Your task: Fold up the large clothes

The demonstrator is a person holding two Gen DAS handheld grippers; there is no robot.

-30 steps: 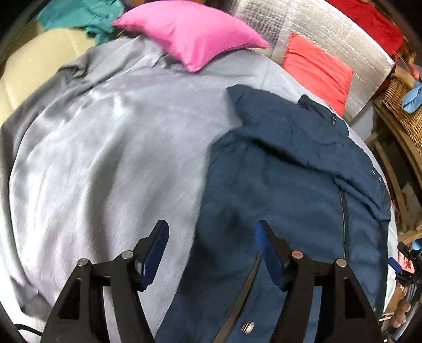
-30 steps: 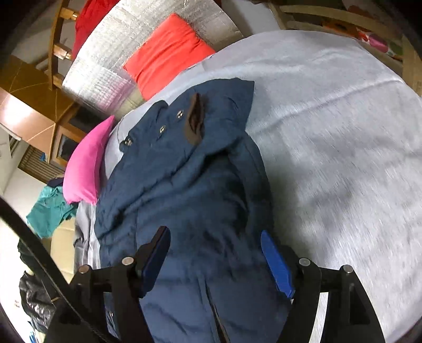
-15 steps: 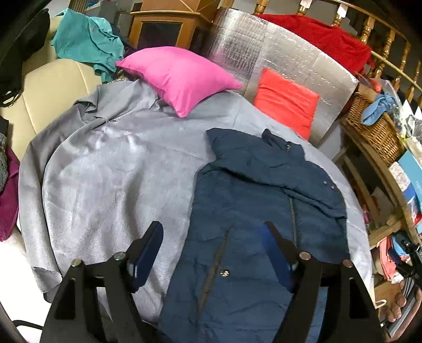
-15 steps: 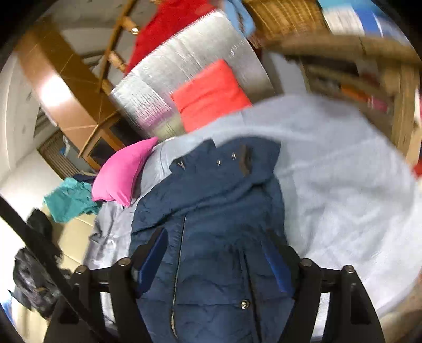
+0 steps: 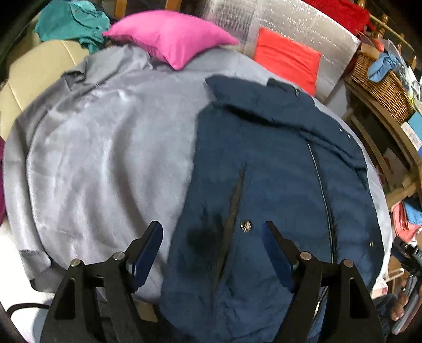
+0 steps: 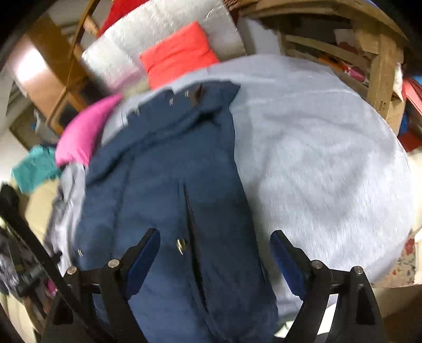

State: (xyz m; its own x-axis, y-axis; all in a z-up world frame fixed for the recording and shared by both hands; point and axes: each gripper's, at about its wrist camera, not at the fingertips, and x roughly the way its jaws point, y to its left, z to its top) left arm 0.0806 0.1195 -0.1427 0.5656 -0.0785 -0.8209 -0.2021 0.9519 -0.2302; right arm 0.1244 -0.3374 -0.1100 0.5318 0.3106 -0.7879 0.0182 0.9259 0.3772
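Observation:
A navy quilted jacket (image 5: 277, 179) lies lengthwise on a grey bedspread (image 5: 105, 147), its collar end far from me and its sleeves folded in across the top. It also shows in the right wrist view (image 6: 163, 190). My left gripper (image 5: 212, 237) is open and empty, hovering over the jacket's near left part by a metal snap (image 5: 245, 226). My right gripper (image 6: 215, 245) is open and empty above the jacket's near right part, beside a pocket slit (image 6: 192, 232).
A pink pillow (image 5: 171, 34) and a red pillow (image 5: 287, 58) lie at the head of the bed against a silver padded panel (image 5: 311, 23). A wicker basket (image 5: 379, 84) and wooden shelves stand to the right. Teal clothing (image 5: 71, 23) lies on a cream sofa.
Both grippers rose away from the jacket, then came back down closer to its near end. Both stayed open and empty. The jacket has not moved.

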